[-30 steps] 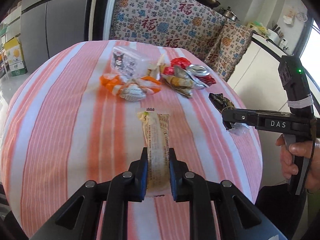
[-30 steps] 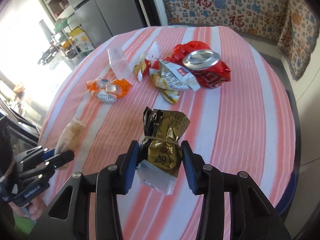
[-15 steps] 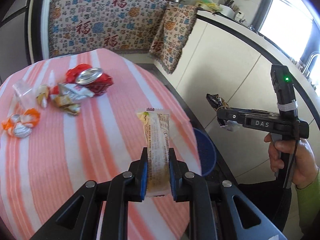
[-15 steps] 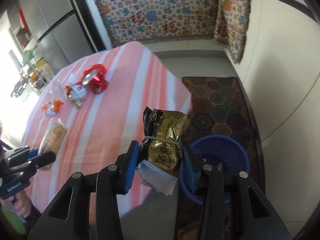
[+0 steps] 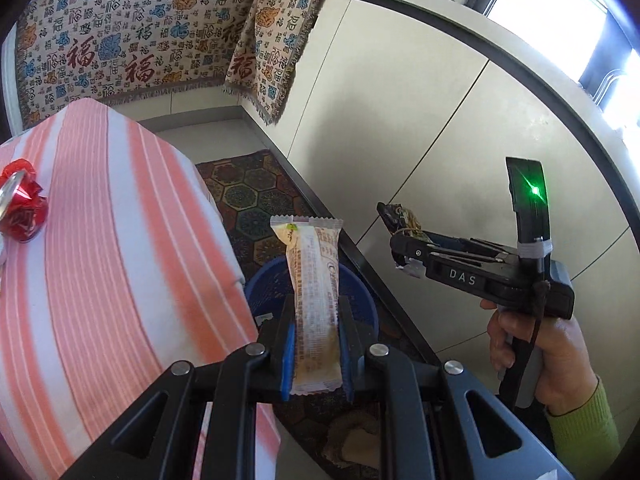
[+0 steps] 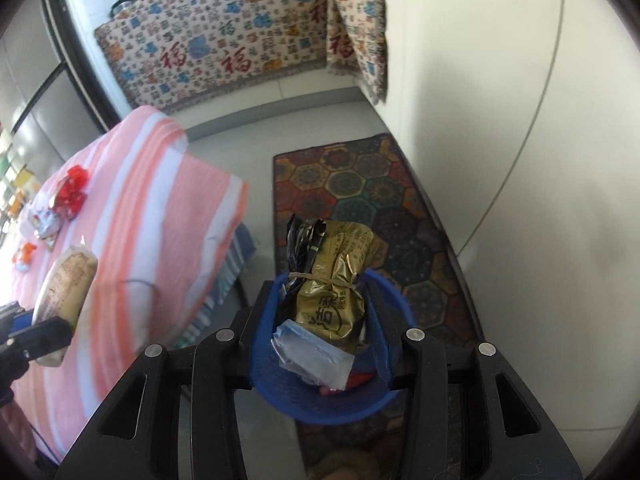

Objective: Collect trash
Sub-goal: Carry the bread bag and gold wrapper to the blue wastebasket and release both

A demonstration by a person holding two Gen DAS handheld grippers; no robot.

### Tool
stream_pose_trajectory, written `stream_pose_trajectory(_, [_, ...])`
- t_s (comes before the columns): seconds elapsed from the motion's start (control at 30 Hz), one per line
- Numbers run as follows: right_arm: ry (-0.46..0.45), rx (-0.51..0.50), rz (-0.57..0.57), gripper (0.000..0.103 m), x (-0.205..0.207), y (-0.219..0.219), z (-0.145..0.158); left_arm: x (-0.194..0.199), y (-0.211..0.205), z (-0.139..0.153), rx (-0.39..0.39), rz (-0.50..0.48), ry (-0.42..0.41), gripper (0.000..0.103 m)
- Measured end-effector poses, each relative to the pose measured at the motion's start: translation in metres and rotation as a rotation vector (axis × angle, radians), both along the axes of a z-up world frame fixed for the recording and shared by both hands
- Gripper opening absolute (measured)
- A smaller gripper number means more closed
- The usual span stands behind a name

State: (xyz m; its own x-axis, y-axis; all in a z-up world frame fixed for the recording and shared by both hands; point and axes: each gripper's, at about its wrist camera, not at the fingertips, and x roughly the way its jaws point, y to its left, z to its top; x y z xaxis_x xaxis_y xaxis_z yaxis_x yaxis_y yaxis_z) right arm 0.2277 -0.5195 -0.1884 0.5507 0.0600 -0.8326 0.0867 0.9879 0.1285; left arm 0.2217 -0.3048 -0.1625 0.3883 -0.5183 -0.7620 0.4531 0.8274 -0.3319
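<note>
My left gripper is shut on a long beige snack wrapper, held upright above the blue trash basket on the floor beside the table. My right gripper is shut on a gold foil packet with a clear plastic scrap, directly over the blue basket. The right gripper also shows in the left wrist view, to the right of the basket. The left gripper's wrapper shows in the right wrist view.
The pink-striped table stands on the left with a crushed red can and more wrappers. A patterned rug lies under the basket. White cabinets stand on the right. A patterned cloth hangs behind.
Both grippers have swung right, away from the table top, carrying their trash to above the blue basket on the floor. Both stay shut.
</note>
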Motion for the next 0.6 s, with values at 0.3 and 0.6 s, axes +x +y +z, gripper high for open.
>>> stream_pose_trajectory(0.3, [0.033, 0.073, -0.017, 0.044, 0.0, -0.03, -0.014, 0.025, -0.046, -0.046, 0.04, -0.065, 0.063, 0.018])
stream_pose_trajectory(0.6, [0.048, 0.118, -0.02, 0.044, 0.004, -0.038, -0.019, 0.05, -0.07, -0.07, 0.058, -0.085, 0.082, 0.018])
